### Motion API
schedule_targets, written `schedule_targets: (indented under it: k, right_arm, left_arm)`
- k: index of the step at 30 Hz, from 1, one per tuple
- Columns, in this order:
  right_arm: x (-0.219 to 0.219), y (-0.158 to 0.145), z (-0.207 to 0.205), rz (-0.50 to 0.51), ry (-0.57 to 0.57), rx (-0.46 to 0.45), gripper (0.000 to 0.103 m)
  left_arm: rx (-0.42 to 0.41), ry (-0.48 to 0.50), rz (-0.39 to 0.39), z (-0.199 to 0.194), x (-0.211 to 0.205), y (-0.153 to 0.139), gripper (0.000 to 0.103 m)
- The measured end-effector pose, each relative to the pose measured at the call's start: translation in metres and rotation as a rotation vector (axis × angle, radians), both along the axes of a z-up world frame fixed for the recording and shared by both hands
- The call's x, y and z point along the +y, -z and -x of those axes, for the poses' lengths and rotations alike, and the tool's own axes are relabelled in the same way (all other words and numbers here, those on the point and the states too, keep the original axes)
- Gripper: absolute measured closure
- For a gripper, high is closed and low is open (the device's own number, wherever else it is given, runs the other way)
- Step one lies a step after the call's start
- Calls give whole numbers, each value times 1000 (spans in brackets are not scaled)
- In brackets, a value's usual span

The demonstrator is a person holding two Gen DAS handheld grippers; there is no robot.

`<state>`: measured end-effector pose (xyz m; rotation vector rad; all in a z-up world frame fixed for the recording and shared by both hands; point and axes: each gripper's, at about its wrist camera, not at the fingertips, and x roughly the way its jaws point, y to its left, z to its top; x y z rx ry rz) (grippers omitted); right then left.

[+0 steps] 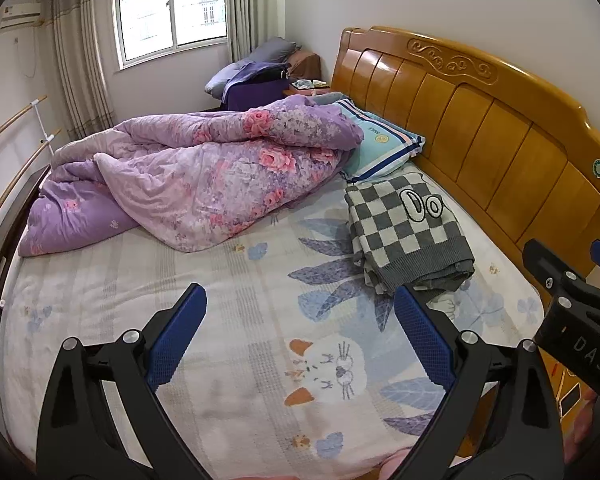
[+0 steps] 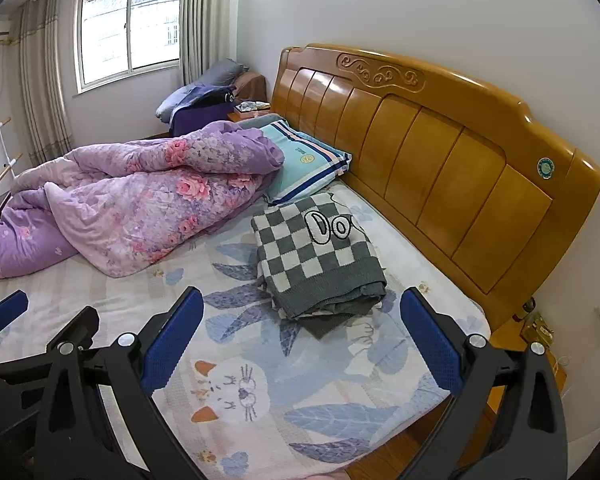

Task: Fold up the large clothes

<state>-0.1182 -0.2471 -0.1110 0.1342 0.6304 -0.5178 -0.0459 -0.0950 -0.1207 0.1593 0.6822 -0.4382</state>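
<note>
Viewing: we look from both wrist cameras across a bed covered by a pale sheet printed with cats and leaves (image 2: 300,420).
Garment: one grey-and-white checked knit sweater (image 2: 320,256), already folded into a compact stack, lying near the bed's head edge, just below the striped turquoise pillow (image 2: 304,164) and close to the carved wooden headboard (image 2: 440,160).
Handling: we judge it soft, limp and fairly thick, light for its bulk, not slippery; layers may slide apart if lifted by one ply.
Hold: we would pinch through all layers at the two near corners of the stack, one gripper each.
Left gripper (image 1: 300,340): jaws apart, holding nothing, above the sheet.
Right gripper (image 2: 300,344): jaws apart, holding nothing, just short of the sweater.
Counts: one sweater, one pillow, one crumpled purple floral quilt (image 2: 140,196), two grippers.
</note>
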Motion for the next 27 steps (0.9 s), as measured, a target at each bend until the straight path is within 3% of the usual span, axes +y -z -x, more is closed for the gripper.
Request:
schedule_targets:
  k: [27]
  right_arm:
    - [-1,3,-1,32,4,39,8]
  left_arm:
    - [8,-7,38,-4,1,-1,8]
